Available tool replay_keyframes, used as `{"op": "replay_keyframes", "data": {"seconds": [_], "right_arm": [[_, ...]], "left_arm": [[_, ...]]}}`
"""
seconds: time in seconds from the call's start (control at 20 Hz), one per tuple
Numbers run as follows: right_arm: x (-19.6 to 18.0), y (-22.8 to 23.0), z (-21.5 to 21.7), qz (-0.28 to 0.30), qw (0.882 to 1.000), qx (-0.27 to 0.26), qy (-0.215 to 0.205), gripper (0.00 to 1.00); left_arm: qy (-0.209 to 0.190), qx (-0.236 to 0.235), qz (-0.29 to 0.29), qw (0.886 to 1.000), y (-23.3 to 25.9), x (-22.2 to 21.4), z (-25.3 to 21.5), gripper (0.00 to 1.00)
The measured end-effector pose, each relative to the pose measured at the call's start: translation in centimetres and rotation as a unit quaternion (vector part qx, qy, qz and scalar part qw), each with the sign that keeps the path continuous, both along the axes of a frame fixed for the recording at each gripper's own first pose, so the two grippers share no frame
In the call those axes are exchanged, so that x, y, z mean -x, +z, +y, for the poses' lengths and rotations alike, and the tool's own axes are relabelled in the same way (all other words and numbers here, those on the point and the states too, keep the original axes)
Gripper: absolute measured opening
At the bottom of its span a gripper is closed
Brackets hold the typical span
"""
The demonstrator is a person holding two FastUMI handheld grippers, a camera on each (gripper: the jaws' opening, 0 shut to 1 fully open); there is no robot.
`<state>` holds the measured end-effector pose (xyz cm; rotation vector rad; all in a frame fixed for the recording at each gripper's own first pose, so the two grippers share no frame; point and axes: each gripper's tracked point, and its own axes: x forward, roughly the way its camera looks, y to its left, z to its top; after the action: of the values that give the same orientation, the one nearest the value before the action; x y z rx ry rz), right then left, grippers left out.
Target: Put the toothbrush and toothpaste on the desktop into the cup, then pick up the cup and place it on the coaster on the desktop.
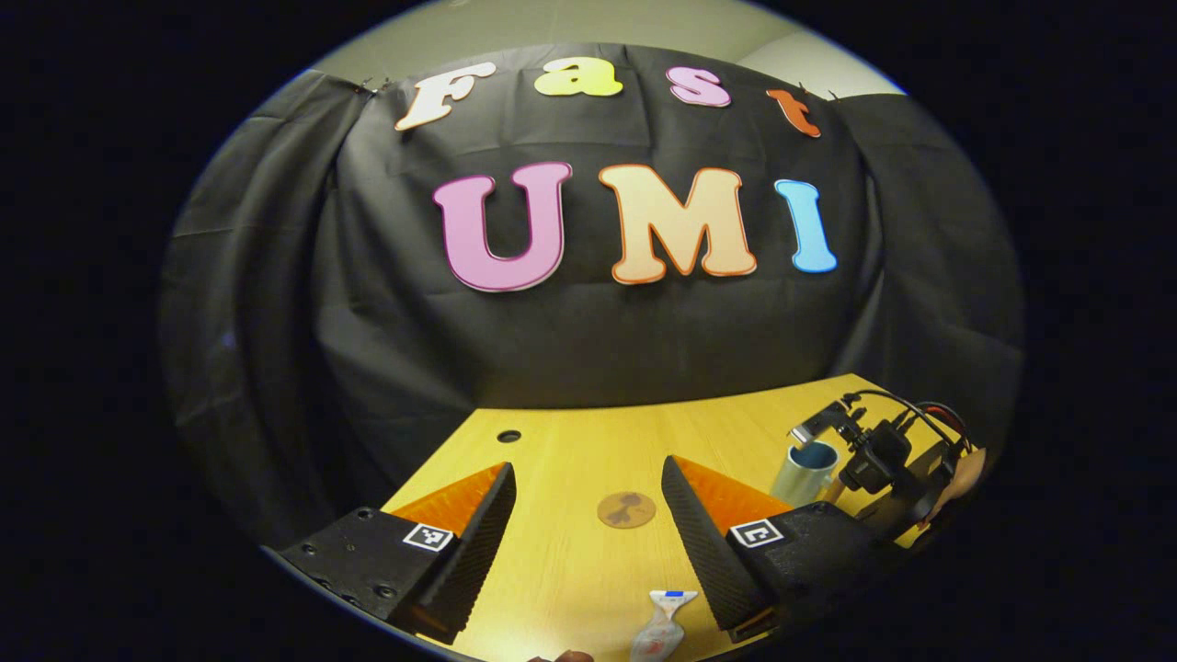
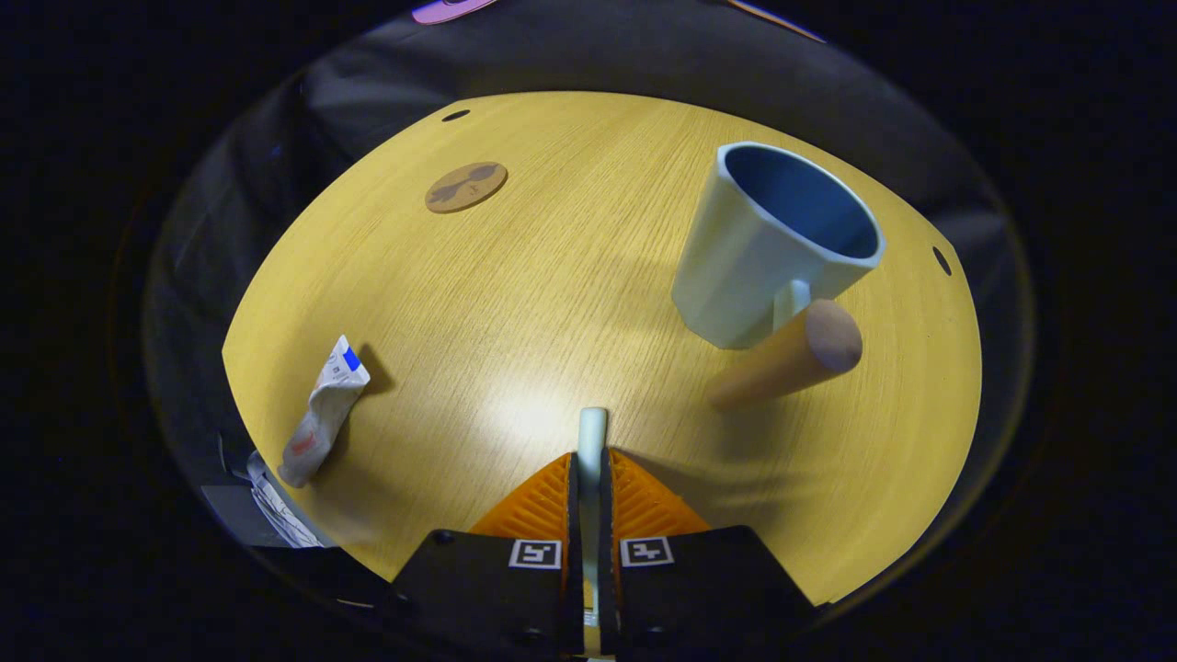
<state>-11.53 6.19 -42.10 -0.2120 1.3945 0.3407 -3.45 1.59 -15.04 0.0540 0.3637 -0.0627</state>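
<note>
**Toothbrush clamped, cup empty and off to the side**

The right gripper (image 2: 589,478) has its jaws closed on the toothbrush (image 2: 592,432), a pale, thin handle whose end pokes out just past the fingertips above the surface (image 2: 552,276). The grip looks narrow; in my judgement the brush could pivot or slip as it is tilted toward the cup, and a short protruding end gives little margin for aiming.

The left gripper (image 1: 588,515) has its jaws wide apart with nothing between them, hovering over the surface with the toothpaste tube (image 1: 660,625) low between and in front of its fingers.

The cup (image 2: 768,248), pale outside and blue within, stands ahead and to the right of the right gripper. Its interior shows nothing inside. A wooden handle (image 2: 791,354) juts from its side toward the gripper; an approach from this side could knock it and shove or tip the cup.

The crumpled toothpaste tube lies well left on the surface. The round coaster (image 2: 466,187) lies bare, far from the cup.
</note>
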Motion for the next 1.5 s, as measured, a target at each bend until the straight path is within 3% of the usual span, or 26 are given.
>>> {"op": "replay_keyframes", "data": {"seconds": [0.45, 1.1, 1.5], "right_arm": [[-0.1, 0.0, 0.1, -0.006, 1.0, -0.002, 0.004, 0.09], [-0.2, 0.1, 0.1, -0.013, 1.0, -0.002, 0.003, 0.09], [-0.1, 0.1, 0.2, -0.015, 1.0, -0.007, 0.004, 0.09]], "left_arm": [[-0.049, -0.004, 0.139, 0.989, -9.0, 2.6, -2.6, 0.93], [-0.105, -0.039, 0.305, 0.946, -19.2, 7.2, -4.7, 0.94], [-0.115, -0.036, 0.353, 0.928, -21.6, 8.3, -5.7, 0.96]]}}
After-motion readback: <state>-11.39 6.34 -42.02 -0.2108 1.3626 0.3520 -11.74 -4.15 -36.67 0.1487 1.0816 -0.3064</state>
